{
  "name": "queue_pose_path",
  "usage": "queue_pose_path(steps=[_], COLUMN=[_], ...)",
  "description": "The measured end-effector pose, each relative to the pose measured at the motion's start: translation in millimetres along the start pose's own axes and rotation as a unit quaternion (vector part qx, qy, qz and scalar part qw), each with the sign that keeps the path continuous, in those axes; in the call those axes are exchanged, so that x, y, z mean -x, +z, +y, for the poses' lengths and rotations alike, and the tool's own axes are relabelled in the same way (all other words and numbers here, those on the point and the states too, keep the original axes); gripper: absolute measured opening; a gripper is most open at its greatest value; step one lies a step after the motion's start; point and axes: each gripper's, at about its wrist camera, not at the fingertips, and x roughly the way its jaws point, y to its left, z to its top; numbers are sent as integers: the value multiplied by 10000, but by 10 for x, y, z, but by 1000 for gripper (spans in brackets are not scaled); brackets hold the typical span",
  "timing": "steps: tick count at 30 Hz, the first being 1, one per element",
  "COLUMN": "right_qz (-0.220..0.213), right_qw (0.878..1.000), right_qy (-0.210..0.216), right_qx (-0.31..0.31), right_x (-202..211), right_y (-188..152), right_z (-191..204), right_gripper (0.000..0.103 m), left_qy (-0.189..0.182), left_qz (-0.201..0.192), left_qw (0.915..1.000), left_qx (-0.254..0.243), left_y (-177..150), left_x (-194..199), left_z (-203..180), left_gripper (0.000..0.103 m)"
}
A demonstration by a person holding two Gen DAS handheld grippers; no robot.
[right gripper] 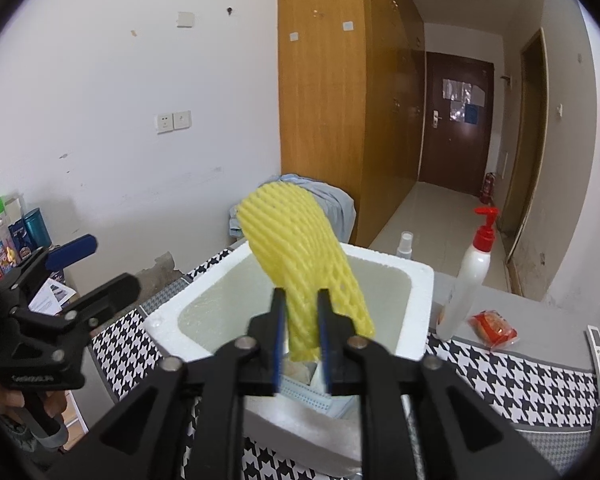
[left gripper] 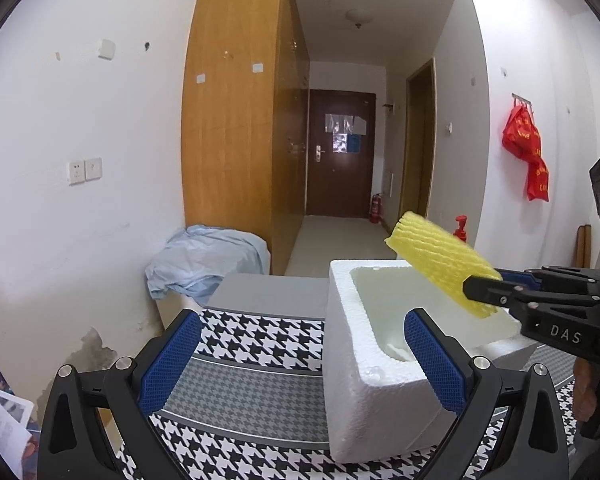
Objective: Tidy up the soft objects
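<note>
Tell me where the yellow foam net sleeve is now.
The yellow foam net sleeve sticks up between the fingers of the right tool, above the open white foam box; in the left wrist view it is at the right.

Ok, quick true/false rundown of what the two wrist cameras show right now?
1. The yellow foam net sits between the right hand-held gripper fingers. True.
2. The net is above the white foam box. True.
3. The left hand-held gripper grips the net. False: it is open and empty, beside the box.
4. The pump bottle stands inside the box. False: it stands outside, on the table.
5. The red packet lies beside the bottle. True.
</note>
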Motion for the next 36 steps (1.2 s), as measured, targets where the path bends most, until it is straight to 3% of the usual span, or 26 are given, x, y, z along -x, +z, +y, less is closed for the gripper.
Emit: queue_pose_path(steps=[2,3,15,20,26,36], right_qz=[18,14,-88,-283,-446,-649], right_qw=[9999,9999,9995,9986,9974,9961], right_qy=[-35,-10,64,16,-35,-282], right_qx=[-95,-141,-310,-456,-568,-531], right_x=[-27,-30,157,384,640,1030], right_y=[-6,-8,-36,-71,-155,-311], right_z=[-20,-30,-82,-158,-232,-260], right_gripper=[60,63,77,92,102,103], left_qy=[5,8,-32,-99,-204,-420], left_qz=[11,14,-29,-86,-180,-345], left_qw=[10000,10000,10000,9999,9995,9983], left_qx=[17,28,-48,-96,-151,-211], left_y=[1,-1,18,28,25,32], left_x=[-7,-7,65,167,324,545], left_z=[14,17,-83,-186,-330,-554], left_gripper=[102,102,102,102,102,102])
